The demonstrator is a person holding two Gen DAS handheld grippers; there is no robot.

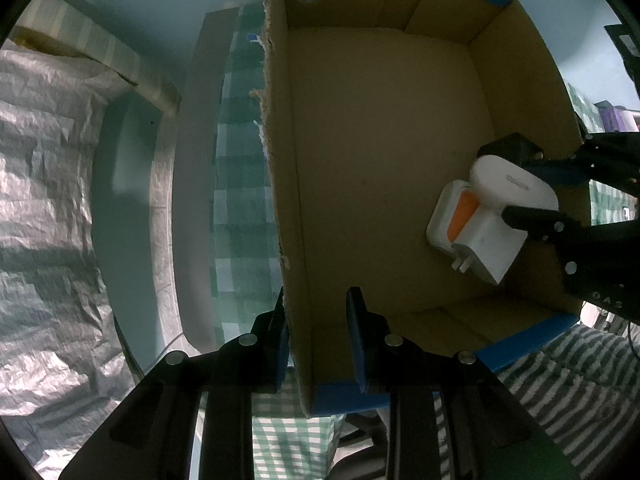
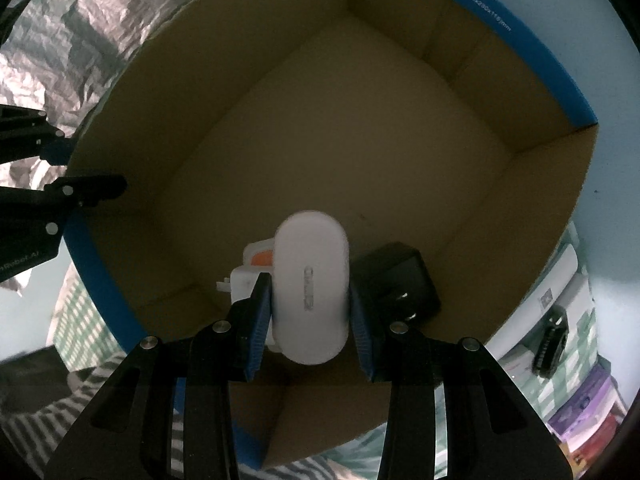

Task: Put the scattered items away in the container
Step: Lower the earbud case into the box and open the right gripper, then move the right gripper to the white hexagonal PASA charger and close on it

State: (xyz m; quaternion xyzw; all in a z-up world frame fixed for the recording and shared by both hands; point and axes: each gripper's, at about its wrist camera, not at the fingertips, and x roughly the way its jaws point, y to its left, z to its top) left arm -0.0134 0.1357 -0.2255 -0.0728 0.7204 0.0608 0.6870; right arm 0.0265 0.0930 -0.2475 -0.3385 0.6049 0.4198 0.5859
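An open cardboard box (image 1: 282, 168) (image 2: 520, 80) with a blue rim fills both views. My right gripper (image 2: 310, 288) (image 1: 520, 190) is shut on a white oval case (image 2: 308, 292) (image 1: 504, 178), held low inside the box near its corner. On the box floor under it lie a white charger with an orange part (image 1: 464, 220) (image 2: 256, 260) and a black plug adapter (image 2: 400, 280) (image 1: 504, 146). My left gripper (image 1: 318, 320) (image 2: 84, 170) straddles the box's side wall near a front corner. One finger is outside and one inside, with a gap showing beside the inner pad.
A green-and-white checked cloth (image 1: 236, 184) lies under the box, with a striped cloth (image 1: 560, 380) in front. Crinkled silver foil (image 1: 44, 184) lies to the left. Beside the box in the right wrist view are a black key fob (image 2: 550, 344) and stacked coloured packs (image 2: 584, 408).
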